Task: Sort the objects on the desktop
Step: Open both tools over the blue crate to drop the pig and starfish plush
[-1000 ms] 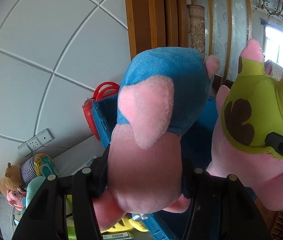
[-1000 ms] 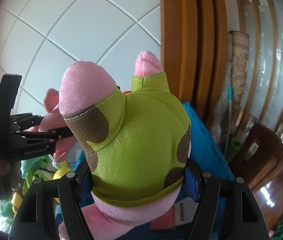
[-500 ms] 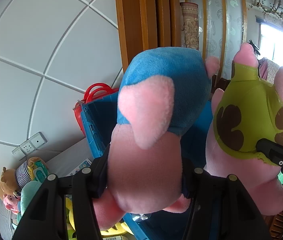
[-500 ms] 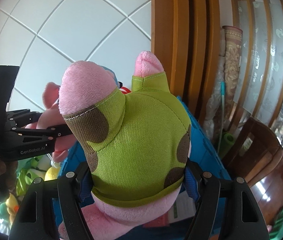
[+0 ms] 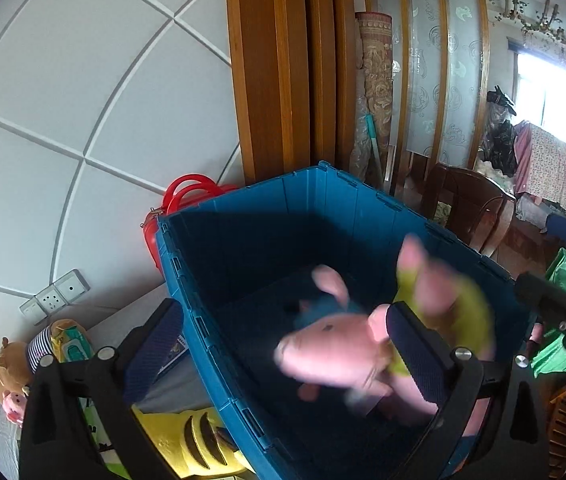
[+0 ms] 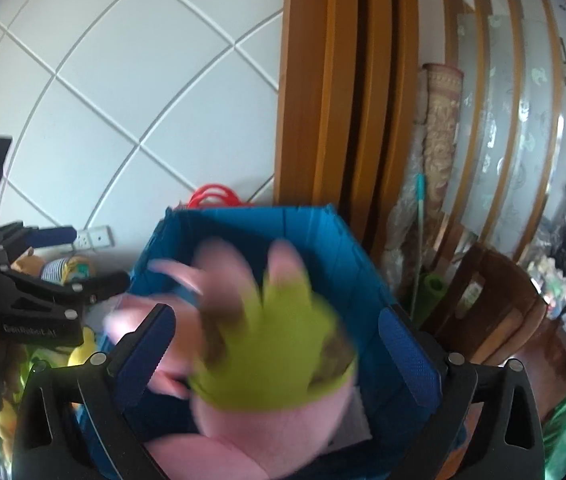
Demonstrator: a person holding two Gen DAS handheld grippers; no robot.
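A deep blue crate (image 5: 283, 204) stands below both grippers. My left gripper (image 5: 285, 348) has its jaws opening wide, and the pink pig plush in blue clothes (image 5: 323, 344) drops blurred between them into the crate, clear of the pads. In the right wrist view my right gripper (image 6: 279, 356) is opening too. The pink plush in green spotted shorts (image 6: 271, 356) falls blurred between its blue pads (image 6: 147, 356) without touching them, over the crate (image 6: 243, 220). That green-shorted plush (image 5: 459, 312) also shows beside the pig. The left gripper (image 6: 43, 300) is at the left edge.
A red bag (image 5: 179, 200) leans behind the crate against the tiled wall with sockets (image 5: 55, 296). Plush toys (image 5: 7, 376) and a yellow toy (image 5: 187, 440) lie left of the crate. A wooden chair (image 5: 467, 200) and door frame stand to the right.
Both grippers went from shut on their plush toys to wide open. The pig and the green-shorted plush have left the jaws and are dropping into the blue crate.
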